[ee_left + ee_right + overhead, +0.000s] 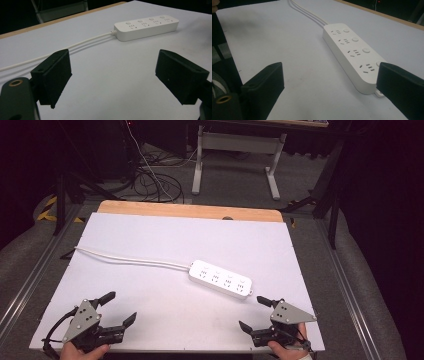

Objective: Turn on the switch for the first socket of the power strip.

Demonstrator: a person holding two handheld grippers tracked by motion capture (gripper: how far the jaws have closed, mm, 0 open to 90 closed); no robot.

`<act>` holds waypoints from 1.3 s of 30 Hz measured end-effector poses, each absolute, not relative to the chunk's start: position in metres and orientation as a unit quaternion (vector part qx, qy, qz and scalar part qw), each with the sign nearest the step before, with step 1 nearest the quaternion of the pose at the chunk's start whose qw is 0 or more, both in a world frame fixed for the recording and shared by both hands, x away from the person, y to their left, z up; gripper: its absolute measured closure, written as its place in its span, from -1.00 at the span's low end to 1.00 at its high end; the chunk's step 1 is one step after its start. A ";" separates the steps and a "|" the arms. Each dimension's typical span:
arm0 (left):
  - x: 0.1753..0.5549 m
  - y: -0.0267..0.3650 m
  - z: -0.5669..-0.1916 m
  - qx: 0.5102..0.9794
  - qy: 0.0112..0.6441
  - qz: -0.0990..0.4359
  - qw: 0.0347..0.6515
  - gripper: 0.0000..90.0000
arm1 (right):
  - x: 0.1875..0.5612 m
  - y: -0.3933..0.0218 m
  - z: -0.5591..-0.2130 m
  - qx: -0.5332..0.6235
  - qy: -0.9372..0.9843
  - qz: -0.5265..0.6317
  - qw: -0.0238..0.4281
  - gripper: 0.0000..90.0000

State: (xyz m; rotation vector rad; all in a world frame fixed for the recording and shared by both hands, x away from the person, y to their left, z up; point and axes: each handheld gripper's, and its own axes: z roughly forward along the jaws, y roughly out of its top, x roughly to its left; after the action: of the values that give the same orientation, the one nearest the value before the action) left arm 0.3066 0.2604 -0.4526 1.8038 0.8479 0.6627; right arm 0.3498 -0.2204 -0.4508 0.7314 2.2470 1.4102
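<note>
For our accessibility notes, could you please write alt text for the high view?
A white power strip lies on a white table, its cord trailing left. Near the front edge, a person's hands hold the left gripper and the right gripper, both open and empty.

I see a table with a white board covering its wooden top. A white power strip lies flat on it. Its cord trails toward the left edge.

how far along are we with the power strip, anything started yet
Nothing looks done: the power strip lies flat on the table, its cord trailing left. Nothing is in hand: left gripper and right gripper are open and empty. Any handling is left.
</note>
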 end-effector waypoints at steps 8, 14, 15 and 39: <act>0.306 0.260 -0.452 0.745 0.349 0.278 0.496 -0.69 | 0.348 -0.220 -0.451 0.254 0.801 0.503 0.199 -0.72; 0.305 0.260 -0.451 0.747 0.344 0.282 0.494 -0.69 | 0.348 -0.220 -0.450 0.254 0.800 0.505 0.199 -0.70; 0.305 0.260 -0.451 0.747 0.345 0.282 0.494 -0.69 | 0.348 -0.220 -0.450 0.254 0.800 0.505 0.199 -0.70; 0.302 0.261 -0.448 0.746 0.351 0.278 0.493 -0.70 | 0.353 -0.213 -0.437 0.243 0.812 0.495 0.188 -0.68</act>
State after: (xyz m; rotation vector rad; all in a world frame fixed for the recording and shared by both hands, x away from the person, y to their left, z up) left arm 0.3021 0.2607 -0.4483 1.8085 0.8517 0.6743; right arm 0.3526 -0.2126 -0.4366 0.6845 2.2851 1.3933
